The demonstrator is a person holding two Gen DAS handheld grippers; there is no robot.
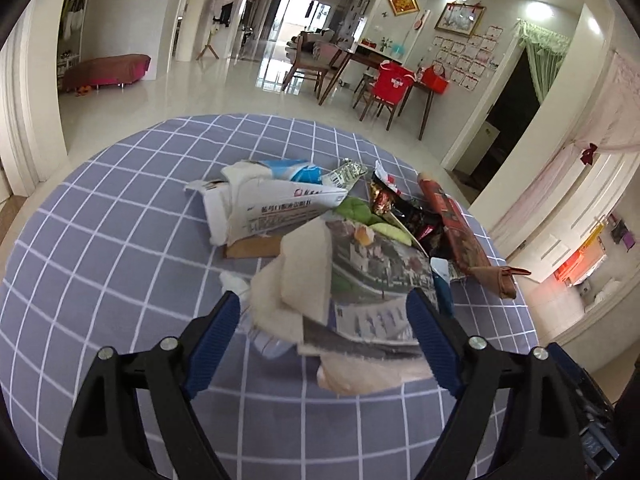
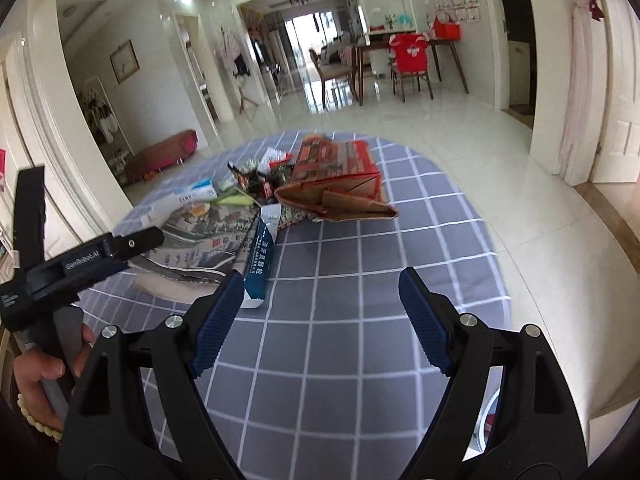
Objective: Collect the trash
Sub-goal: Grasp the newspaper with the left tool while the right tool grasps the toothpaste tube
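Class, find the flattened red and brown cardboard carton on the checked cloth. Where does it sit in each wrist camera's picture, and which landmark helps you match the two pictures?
Left wrist view: the red and brown carton lies right of centre, at the right edge of the trash pile.
Right wrist view: the same carton lies just above centre, at the far right of the pile.
Shared landmark: the red-covered chair by the dining table behind.

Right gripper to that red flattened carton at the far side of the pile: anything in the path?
Nothing visible. The right gripper is open over bare checked cloth, and only cloth lies between it and the red carton. The blue sachet and the newspaper sit off to the left.
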